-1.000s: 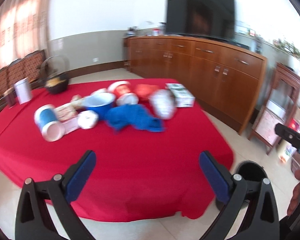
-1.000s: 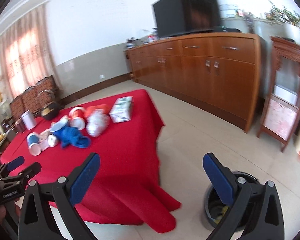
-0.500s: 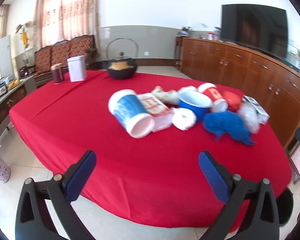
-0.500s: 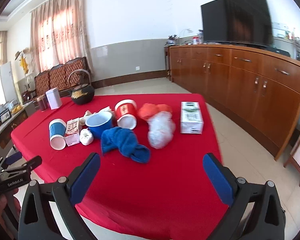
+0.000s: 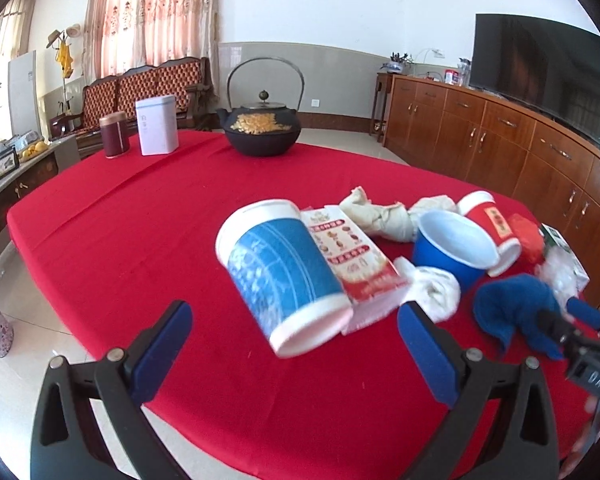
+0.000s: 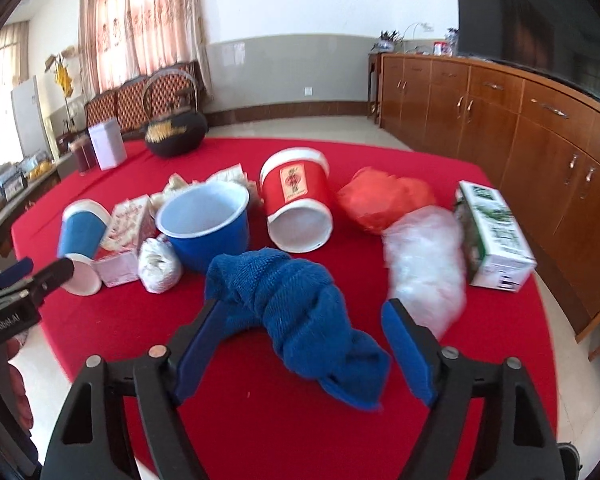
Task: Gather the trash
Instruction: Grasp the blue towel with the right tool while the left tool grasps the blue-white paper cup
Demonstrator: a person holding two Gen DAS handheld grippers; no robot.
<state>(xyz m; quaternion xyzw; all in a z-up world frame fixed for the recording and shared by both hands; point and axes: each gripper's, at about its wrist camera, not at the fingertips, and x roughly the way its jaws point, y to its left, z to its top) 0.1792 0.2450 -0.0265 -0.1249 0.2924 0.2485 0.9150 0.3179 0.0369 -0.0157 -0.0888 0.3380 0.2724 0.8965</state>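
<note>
Trash lies on a red tablecloth (image 5: 148, 224). A blue-and-white paper cup (image 5: 284, 276) lies on its side just beyond my open left gripper (image 5: 296, 340). Beside it are a red-and-white carton (image 5: 352, 260), crumpled white paper (image 5: 436, 292), a blue bowl (image 5: 452, 252) and a red cup (image 5: 492, 228). My open right gripper (image 6: 304, 344) straddles a crumpled blue cloth (image 6: 296, 312). Beyond it are the blue bowl (image 6: 208, 224), the red cup (image 6: 296, 204), an orange bag (image 6: 384, 200), a clear plastic bag (image 6: 424, 264) and a green-white box (image 6: 496, 236).
A black iron teapot (image 5: 262, 128), a white tin (image 5: 158, 130) and a dark red canister (image 5: 116, 140) stand at the table's far side. Wooden cabinets (image 6: 520, 132) with a television (image 6: 536, 28) line the right wall. Chairs (image 5: 140, 88) stand behind the table.
Both grippers have swung toward the table and moved in close to the trash. The left now faces the blue-and-white cup; the right now brackets the blue cloth. Both stay open.
</note>
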